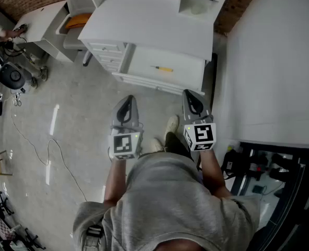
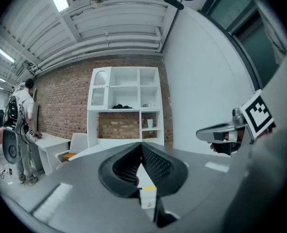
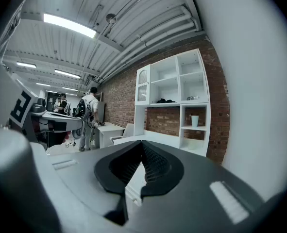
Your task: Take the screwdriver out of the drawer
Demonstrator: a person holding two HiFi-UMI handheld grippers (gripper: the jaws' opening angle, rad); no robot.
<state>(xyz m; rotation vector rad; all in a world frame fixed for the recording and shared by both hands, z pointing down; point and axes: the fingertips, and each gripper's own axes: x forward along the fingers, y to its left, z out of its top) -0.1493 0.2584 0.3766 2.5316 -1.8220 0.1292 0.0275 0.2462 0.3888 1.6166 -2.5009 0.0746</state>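
Observation:
The screwdriver (image 1: 163, 68), thin with a yellow handle, lies inside the open white drawer (image 1: 144, 61) of the desk. Both grippers hover side by side over the floor, short of the drawer's front and pointing at it. My left gripper (image 1: 127, 99) is shut with nothing in it; in its own view the left gripper (image 2: 141, 145) has its pads meeting, and a yellow bit of the screwdriver (image 2: 148, 189) shows below them. My right gripper (image 1: 188, 94) is also shut and empty, and in its own view the right gripper (image 3: 142, 144) points toward the desk.
The white desk top (image 1: 154, 20) overhangs the drawer, with a stack of small drawers (image 1: 108, 54) to its left and a shelf unit (image 2: 126, 106) behind. A white chair (image 1: 76, 20) stands further left. A white panel (image 1: 279, 61) runs along the right. Cables (image 1: 39, 145) lie on the floor.

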